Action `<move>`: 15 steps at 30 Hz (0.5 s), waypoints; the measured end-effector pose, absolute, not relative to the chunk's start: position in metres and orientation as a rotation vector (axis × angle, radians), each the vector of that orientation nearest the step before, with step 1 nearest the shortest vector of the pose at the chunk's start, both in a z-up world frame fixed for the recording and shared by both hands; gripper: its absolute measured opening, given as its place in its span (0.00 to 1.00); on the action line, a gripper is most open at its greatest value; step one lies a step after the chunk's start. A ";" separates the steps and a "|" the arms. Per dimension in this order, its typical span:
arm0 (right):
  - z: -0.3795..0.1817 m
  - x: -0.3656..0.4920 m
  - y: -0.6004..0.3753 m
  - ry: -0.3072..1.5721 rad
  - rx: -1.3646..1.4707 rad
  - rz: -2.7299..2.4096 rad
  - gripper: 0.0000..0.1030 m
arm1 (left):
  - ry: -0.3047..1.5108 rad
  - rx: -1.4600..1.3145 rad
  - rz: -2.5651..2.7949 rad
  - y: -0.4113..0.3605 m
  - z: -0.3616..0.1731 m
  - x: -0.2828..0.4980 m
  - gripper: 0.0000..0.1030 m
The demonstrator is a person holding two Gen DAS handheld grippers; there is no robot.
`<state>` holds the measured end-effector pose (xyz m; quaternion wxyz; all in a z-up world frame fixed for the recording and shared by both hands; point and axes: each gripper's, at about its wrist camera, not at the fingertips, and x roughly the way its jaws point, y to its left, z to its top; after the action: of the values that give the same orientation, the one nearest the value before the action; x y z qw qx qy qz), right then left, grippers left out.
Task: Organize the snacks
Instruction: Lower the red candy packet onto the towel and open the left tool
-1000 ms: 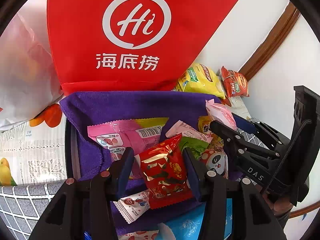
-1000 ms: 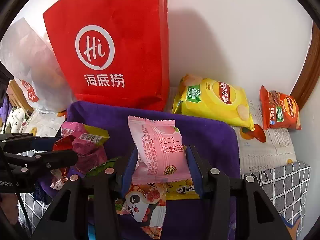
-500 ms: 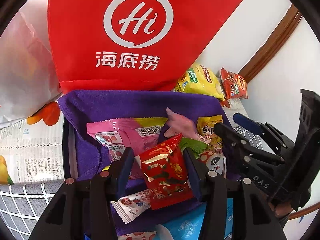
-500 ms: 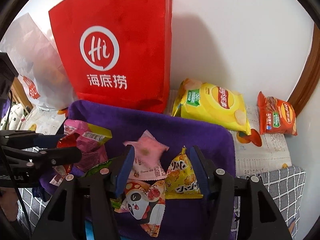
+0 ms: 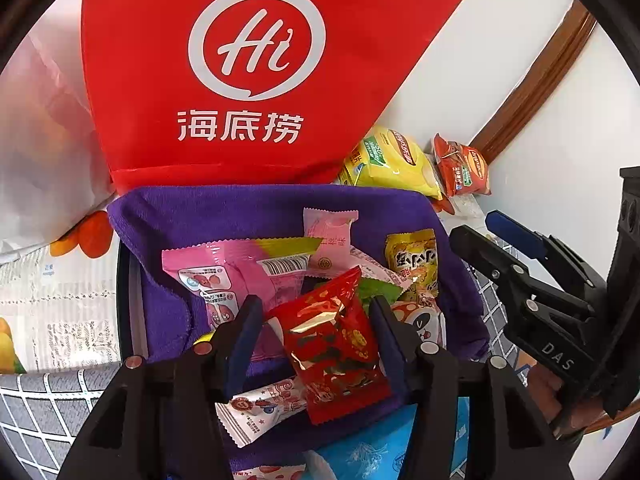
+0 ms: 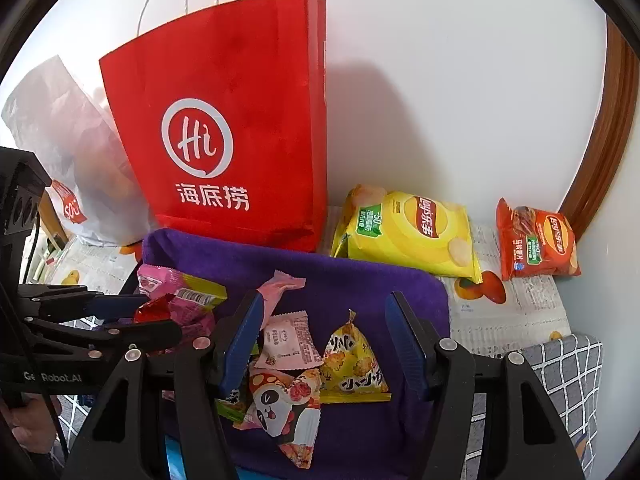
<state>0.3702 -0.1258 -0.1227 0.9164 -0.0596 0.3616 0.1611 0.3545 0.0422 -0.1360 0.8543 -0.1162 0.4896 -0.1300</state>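
I am partway through tidying the snacks, I think. The purple-lined basket (image 6: 360, 276) already has a little pile in it: a big pink packet (image 5: 240, 268), a pale pink sweet packet (image 6: 290, 340), a yellow triangle snack (image 6: 354, 360) and a panda packet (image 6: 284, 404) all lie on the purple cloth. My left gripper (image 5: 316, 340) is over the near side of the basket with a shiny red packet (image 5: 336, 344) between its blue fingers (image 5: 244, 332). Those jaws are opening, and I see a gap on the left side of the packet, so I judge it is let go or almost let go (it seems to lean on the other snacks now). My right gripper (image 6: 328, 340) is above the middle of the basket. Its jaws are opening too, and nothing is pinched between them; the pale pink packet and the yellow triangle just lie on the cloth below. So two more snacks look like they are in. What is left? A yellow chips bag (image 6: 412, 232) and a red chips bag (image 6: 536, 240) lie outside the basket, on the printed cloth by the white wall. I guess those go in next. The red paper bag (image 6: 224, 120) stands behind the basket, and I cannot tell what is inside it.
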 end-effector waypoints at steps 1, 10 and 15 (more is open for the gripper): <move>-0.123 0.370 -0.125 0.743 -0.126 0.332 0.61 | 1.033 -0.240 -0.270 0.042 -0.136 0.355 0.52; -0.118 0.365 -0.125 0.731 -0.127 0.327 0.61 | 1.024 -0.263 -0.278 0.046 -0.128 0.352 0.63; -0.111 0.358 -0.124 0.717 -0.126 0.316 0.61 | 1.006 -0.248 -0.267 0.046 -0.117 0.347 0.66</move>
<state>0.3584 -0.1242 -0.1106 0.9223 -0.0615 0.3492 0.1540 0.3465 0.0458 -0.1172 0.8603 -0.1184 0.4792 -0.1271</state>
